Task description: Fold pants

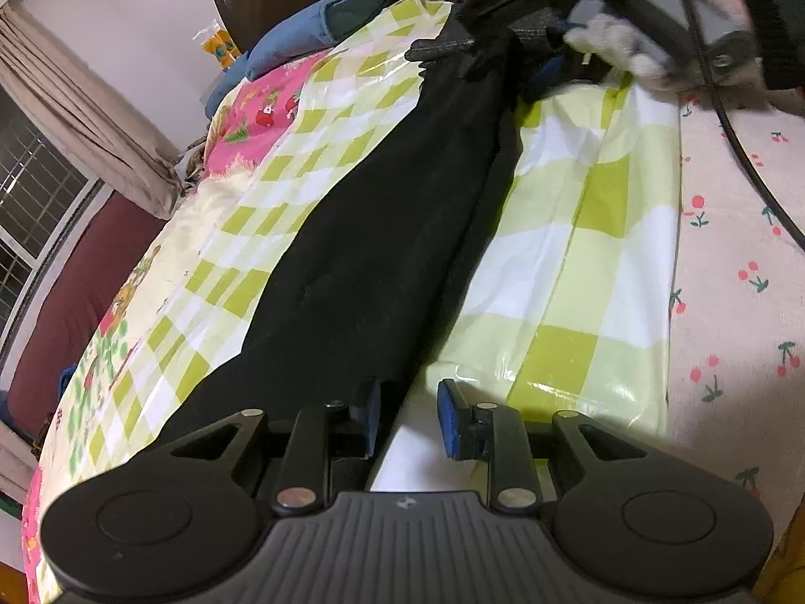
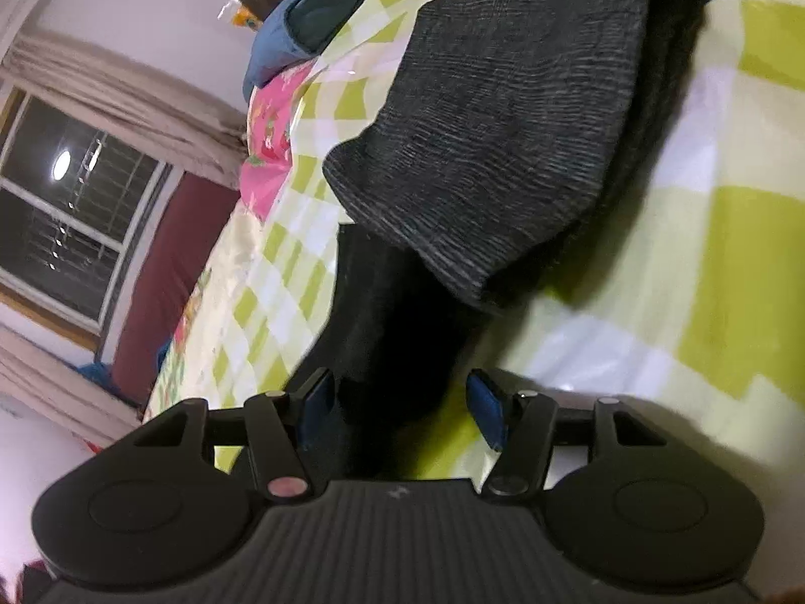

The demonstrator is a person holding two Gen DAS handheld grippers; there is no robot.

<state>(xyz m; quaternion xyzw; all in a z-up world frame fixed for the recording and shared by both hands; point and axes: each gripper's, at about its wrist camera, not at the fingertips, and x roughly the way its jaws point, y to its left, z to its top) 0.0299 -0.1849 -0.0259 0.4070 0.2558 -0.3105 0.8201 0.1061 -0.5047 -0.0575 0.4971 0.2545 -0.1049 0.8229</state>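
Black pants (image 1: 382,231) lie stretched along a green-and-white checked sheet (image 1: 593,251) on the bed. My left gripper (image 1: 410,415) is open at the near end of the pants, its left finger over the fabric edge. My right gripper (image 1: 548,25) shows at the far end, held by a white-gloved hand, low at the pants' grey ribbed waistband. In the right wrist view my right gripper (image 2: 400,410) is open, with black fabric (image 2: 397,352) between its blue pads. The grey ribbed waistband (image 2: 503,126) lies just ahead.
A blue pillow (image 1: 307,32) lies at the head of the bed. A pink patterned cloth (image 1: 261,110) lies under the checked sheet. A cherry-print sheet (image 1: 739,251) covers the right side. A window with curtains (image 2: 75,201) and a dark red wall panel (image 2: 166,277) stand to the left.
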